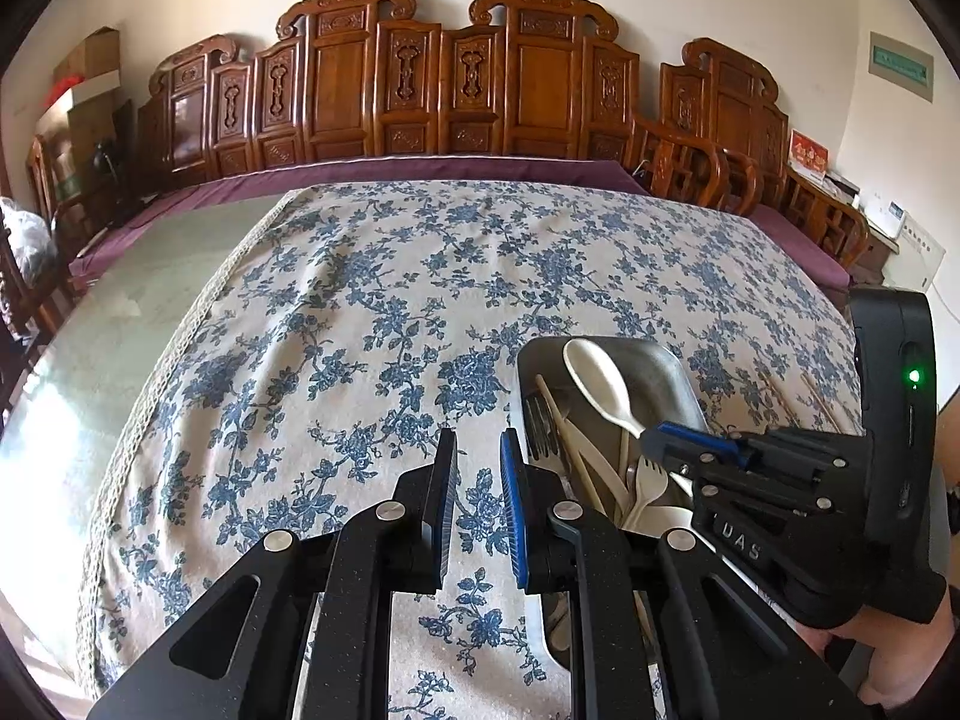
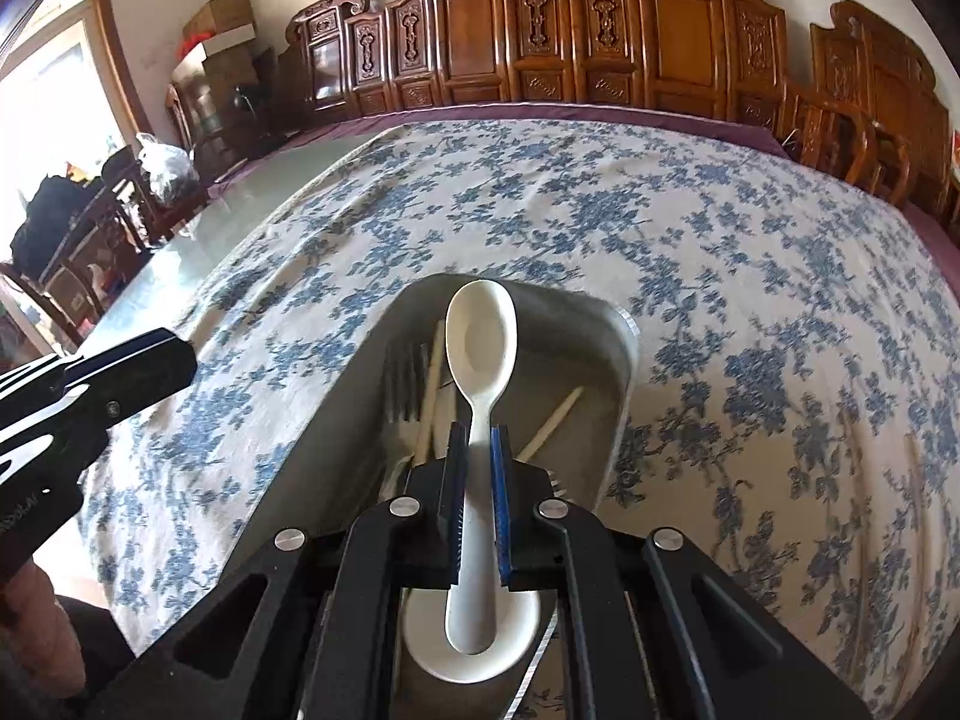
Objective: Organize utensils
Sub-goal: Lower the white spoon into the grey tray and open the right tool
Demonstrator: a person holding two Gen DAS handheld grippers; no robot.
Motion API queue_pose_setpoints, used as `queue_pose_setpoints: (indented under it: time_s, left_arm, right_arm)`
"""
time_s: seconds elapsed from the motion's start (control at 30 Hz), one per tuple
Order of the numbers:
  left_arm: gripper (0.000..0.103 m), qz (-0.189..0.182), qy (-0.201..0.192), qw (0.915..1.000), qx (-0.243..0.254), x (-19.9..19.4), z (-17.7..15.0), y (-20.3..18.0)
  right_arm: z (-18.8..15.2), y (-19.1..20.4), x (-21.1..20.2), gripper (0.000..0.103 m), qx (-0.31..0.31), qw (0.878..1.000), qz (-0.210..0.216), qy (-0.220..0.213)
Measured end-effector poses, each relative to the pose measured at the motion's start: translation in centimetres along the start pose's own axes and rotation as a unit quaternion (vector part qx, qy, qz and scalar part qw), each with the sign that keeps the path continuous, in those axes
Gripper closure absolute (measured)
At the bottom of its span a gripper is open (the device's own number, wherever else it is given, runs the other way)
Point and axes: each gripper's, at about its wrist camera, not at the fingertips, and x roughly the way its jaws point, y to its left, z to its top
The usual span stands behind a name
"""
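Only right wrist: right gripper (image 2: 477,456) clamps white spoon (image 2: 480,342) | left gripper (image 1: 477,468): nearly closed, empty

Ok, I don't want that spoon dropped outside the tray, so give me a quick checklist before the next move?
1. Right hand-held gripper shut on white spoon: ok.
2. Spoon bowl over metal tray: ok.
3. Spoon clear of the fork and chopsticks below: cannot tell.
4. Left hand-held gripper empty, beside the tray over the tablecloth: ok.
5. Loose chopsticks outside the tray: not ok.
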Motion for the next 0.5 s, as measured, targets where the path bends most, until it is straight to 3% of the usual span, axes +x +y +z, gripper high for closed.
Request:
queue_pose_setpoints:
  time_s: [0.17,0.5]
  left_arm:
    - [0.09,0.0,0.0,1.0,-0.001,-0.1,0.0,0.0]
    - [0.09,-0.002,0.001,1.0,0.002,-0.1,0.1,-0.3]
  right_arm:
    - [-0.1,0.7,-0.4,0.093,0.001,1.0,0.028,-0.007]
    - [-0.1,0.8,-1.9,0.093,-0.012,0.999,0.032,-0.024]
